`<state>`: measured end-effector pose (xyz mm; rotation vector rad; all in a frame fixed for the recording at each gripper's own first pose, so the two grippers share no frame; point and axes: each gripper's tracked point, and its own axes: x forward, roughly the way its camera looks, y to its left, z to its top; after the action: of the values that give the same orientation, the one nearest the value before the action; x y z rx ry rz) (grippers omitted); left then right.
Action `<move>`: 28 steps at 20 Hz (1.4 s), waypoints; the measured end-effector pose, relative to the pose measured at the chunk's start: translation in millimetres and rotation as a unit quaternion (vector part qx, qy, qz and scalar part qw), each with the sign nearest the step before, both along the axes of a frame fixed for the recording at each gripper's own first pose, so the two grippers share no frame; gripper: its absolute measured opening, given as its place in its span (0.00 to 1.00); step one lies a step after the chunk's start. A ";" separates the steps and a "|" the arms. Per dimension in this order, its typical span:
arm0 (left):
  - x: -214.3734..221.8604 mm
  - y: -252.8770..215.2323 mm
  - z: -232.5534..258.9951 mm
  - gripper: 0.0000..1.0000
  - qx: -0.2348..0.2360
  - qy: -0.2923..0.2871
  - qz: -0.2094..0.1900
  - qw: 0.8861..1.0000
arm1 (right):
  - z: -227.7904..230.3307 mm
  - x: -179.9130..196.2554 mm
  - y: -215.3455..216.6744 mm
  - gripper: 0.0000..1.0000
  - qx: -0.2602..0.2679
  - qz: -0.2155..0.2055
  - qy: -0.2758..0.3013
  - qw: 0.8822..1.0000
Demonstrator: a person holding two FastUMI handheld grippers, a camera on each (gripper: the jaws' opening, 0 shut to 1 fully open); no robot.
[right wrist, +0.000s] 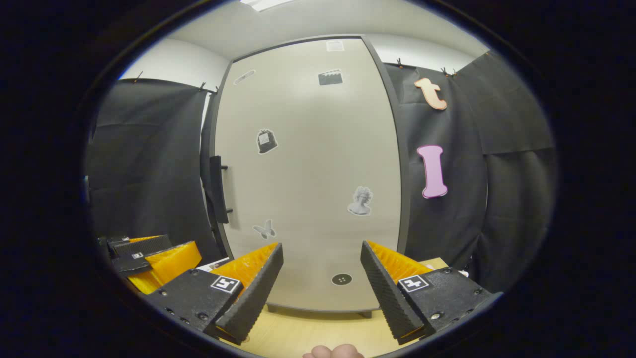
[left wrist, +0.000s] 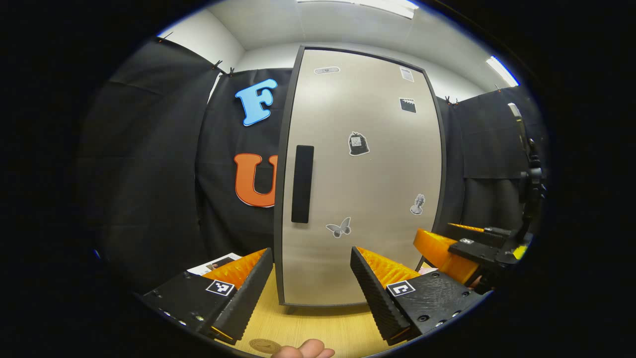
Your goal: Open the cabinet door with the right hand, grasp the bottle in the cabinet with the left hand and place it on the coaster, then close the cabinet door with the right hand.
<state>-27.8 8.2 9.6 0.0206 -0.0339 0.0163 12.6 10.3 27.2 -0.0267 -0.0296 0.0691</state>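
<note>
Cabinet door (left wrist: pixel 362 174) stands shut — a stiff, smooth panel, likely light on its hinges. The only hold is the dark vertical handle (left wrist: pixel 302 184), at 9 o'clock on the door. Bottle, if inside, is hidden. A round coaster-like disc (left wrist: pixel 265 345) lies at 6 o'clock on the table (left wrist: pixel 318 323). Left gripper (left wrist: pixel 312 278) and right gripper (right wrist: pixel 322 276) both gape wide, holding nothing — this fits either end of the job.

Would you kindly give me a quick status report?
Both grippers open, left gripper, right gripper. Cabinet door shut, handle untouched. Nothing in the way.
</note>
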 end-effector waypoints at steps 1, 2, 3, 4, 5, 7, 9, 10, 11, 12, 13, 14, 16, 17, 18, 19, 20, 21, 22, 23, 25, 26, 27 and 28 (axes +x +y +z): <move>-4.3 0.6 -1.5 0.95 0.001 -0.001 0.000 1.000 | 4.6 3.8 6.1 1.00 -0.004 0.006 -0.005 1.000; -10.8 3.6 -1.3 0.95 0.002 -0.001 0.001 1.000 | 9.2 10.0 13.7 1.00 -0.008 0.012 -0.009 1.000; -18.2 7.2 -3.9 0.84 0.001 0.003 0.001 1.000 | 11.7 15.6 22.2 1.00 -0.012 0.021 -0.012 1.000; -25.6 10.6 -5.4 0.95 0.000 0.005 -0.001 1.000 | 14.3 21.8 31.8 1.00 -0.016 0.030 -0.013 0.999; -34.1 16.9 -3.5 0.95 0.001 0.003 0.002 1.000 | 15.2 27.4 41.3 1.00 -0.019 0.038 -0.014 0.999; -49.5 29.8 -0.2 0.95 0.005 -0.003 0.013 1.000 | 18.3 39.9 62.5 1.00 -0.021 0.056 -0.016 0.998; -63.0 42.4 -6.6 0.95 0.004 0.005 0.026 1.000 | 16.7 50.3 84.2 1.00 -0.022 0.072 -0.014 0.997; -69.2 48.7 -8.6 0.95 0.001 0.007 0.032 0.999 | 16.8 54.7 94.0 1.00 -0.022 0.079 -0.013 0.997; -73.2 55.1 -10.7 0.95 0.000 0.009 0.041 0.999 | 15.3 60.6 106.6 1.00 -0.021 0.089 -0.012 0.996; -80.2 61.7 -12.2 0.95 0.001 0.011 0.050 0.999 | 14.5 66.5 118.7 1.00 -0.022 0.097 -0.010 0.995; -86.3 68.6 -13.9 0.95 0.002 0.013 0.058 0.998 | 12.7 70.1 128.1 1.00 -0.023 0.106 -0.009 0.994; -92.0 73.9 -15.0 0.95 0.005 0.013 0.066 0.998 | 12.7 74.4 137.9 1.00 -0.024 0.114 -0.009 0.993; -101.2 85.2 -14.9 0.95 0.013 0.012 0.079 0.997 | 12.0 82.8 157.3 1.00 -0.031 0.125 -0.010 0.992; -105.5 89.7 -16.3 0.95 0.018 0.013 0.086 0.996 | 12.6 89.2 162.5 1.00 -0.036 0.119 -0.013 0.992; -109.6 94.1 -16.9 0.95 0.023 0.014 0.094 0.995 | 15.2 95.6 164.0 0.99 -0.042 0.105 -0.021 0.993; -111.8 100.4 -18.1 0.95 0.029 0.016 0.102 0.994 | 17.3 100.1 167.2 0.99 -0.044 0.097 -0.028 0.994; -112.5 104.4 -19.7 0.95 0.031 0.018 0.108 0.993 | 19.9 103.9 171.1 0.99 -0.043 0.095 -0.032 0.994; -114.1 108.1 -20.8 0.95 0.030 0.020 0.112 0.993 | 20.0 105.8 175.4 1.00 -0.043 0.094 -0.034 0.994; -114.8 111.0 -22.0 0.95 0.028 0.021 0.116 0.993 | 19.9 108.0 178.7 1.00 -0.042 0.094 -0.036 0.994; -116.2 114.5 -22.1 0.95 0.027 0.020 0.119 0.992 | 19.8 107.7 183.5 1.00 -0.042 0.095 -0.040 0.994; -120.1 122.6 -21.9 0.95 0.027 0.020 0.127 0.991 | 16.9 108.5 193.6 0.99 -0.050 0.101 -0.040 0.993; -121.6 126.7 -22.3 0.95 0.026 0.020 0.130 0.991 | 14.5 108.3 199.6 0.99 -0.056 0.107 -0.036 0.992; -122.6 130.6 -22.0 0.95 0.026 0.020 0.135 0.990 | 13.5 108.9 202.3 0.99 -0.059 0.107 -0.032 0.992; -123.9 133.7 -21.9 0.95 0.025 0.019 0.137 0.990 | 11.4 108.2 205.8 0.99 -0.058 0.111 -0.021 0.992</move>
<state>-151.8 142.0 -12.3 0.0748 0.0077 0.2901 120.7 216.1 38.5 -0.1404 -0.0712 0.2934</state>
